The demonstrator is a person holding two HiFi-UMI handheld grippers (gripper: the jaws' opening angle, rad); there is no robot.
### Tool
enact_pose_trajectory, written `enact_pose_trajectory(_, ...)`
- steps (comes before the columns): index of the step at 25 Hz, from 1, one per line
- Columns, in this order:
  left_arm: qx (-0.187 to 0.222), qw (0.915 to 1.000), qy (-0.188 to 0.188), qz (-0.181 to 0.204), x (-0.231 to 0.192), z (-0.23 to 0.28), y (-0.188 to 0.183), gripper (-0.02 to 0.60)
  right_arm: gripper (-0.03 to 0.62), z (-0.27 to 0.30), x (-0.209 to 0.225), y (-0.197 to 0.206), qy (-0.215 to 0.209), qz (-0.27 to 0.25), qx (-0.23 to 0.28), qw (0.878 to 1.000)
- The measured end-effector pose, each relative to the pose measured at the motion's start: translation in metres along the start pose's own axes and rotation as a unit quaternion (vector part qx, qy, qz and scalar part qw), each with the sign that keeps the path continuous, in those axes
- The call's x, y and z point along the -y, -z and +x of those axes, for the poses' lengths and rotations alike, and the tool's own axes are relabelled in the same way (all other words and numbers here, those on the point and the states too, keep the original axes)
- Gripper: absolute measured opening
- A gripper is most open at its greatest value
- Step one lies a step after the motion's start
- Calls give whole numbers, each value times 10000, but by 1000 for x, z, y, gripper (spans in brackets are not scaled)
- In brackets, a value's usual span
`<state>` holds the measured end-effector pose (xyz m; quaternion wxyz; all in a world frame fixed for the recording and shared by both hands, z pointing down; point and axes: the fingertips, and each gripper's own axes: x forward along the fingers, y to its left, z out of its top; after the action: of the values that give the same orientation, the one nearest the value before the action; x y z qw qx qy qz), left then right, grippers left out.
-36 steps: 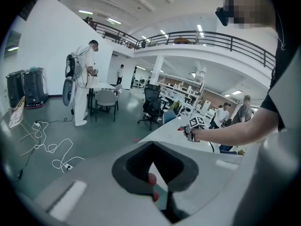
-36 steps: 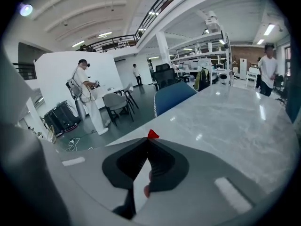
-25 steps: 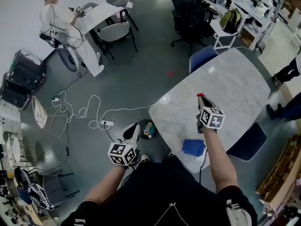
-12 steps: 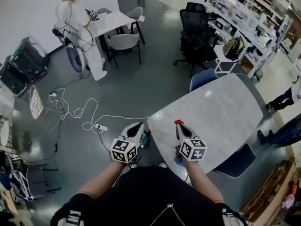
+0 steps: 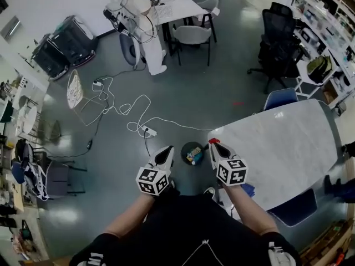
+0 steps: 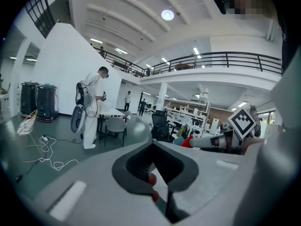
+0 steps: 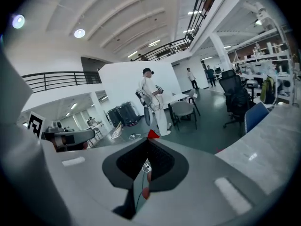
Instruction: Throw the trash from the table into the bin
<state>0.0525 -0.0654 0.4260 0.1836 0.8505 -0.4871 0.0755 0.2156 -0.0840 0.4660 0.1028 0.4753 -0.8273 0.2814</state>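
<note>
A small dark round bin point(image 5: 192, 152) with some trash in it stands on the floor just off the left corner of the marble table point(image 5: 288, 143). My right gripper point(image 5: 212, 143) hovers right beside the bin's right rim, shut on a small red scrap point(image 7: 153, 134) that sticks out at its tip. Left of the bin, my left gripper point(image 5: 167, 149) is shut with nothing in it; its jaws meet at the tip point(image 6: 152, 144). A blue cloth point(image 5: 249, 190) lies at the table's near edge, mostly hidden behind my right arm.
A white cable and power strip point(image 5: 147, 131) trail across the floor beyond the bin. Blue chairs point(image 5: 280, 97) stand at the table's far and near sides. A person in white point(image 5: 136, 15) stands by a white table, far back. A black office chair point(image 5: 280, 43) is at the back right.
My right gripper has come off the table top to its left corner beside the bin, still carrying the red scrap. The left gripper stays beside the bin; the view has swung left.
</note>
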Motion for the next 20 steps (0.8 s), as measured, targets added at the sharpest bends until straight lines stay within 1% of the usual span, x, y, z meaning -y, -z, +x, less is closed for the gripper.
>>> enact_pose_trajectory(3,3,9997,-208,-103,-39,-20,10,0,28,26,-37,2,-173,-131,-62,9997)
enact_pose_trajectory(6,-17,9991,-277,-321,-81,-26,17,0,28,47,-66,9,-116,-124,-72,9998)
enact_pose_trajectory(8,-2,9993,-130,-342,-101,-27,14,0,28,61,-80,15,17,-52,-108,9999)
enact_pose_trajectory(10,-34,9996,123,-264,-119,-30,9,0,28,74,-97,19,192,70,-142,9997)
enact_pose_trajectory(12,-155,9990,361,-224,-142,-36,11,0,28,86,-118,22,374,179,-149,9990)
enact_pose_trajectory(15,-436,9968,631,-214,-179,-39,23,0,28,107,-143,27,632,288,-168,9974)
enact_pose_trajectory(18,-648,9947,792,-121,-209,-31,29,0,28,132,-153,32,808,385,-205,9958)
enact_pose_trajectory(20,-736,9938,825,-142,-218,-22,33,0,28,145,-147,41,882,423,-313,9947)
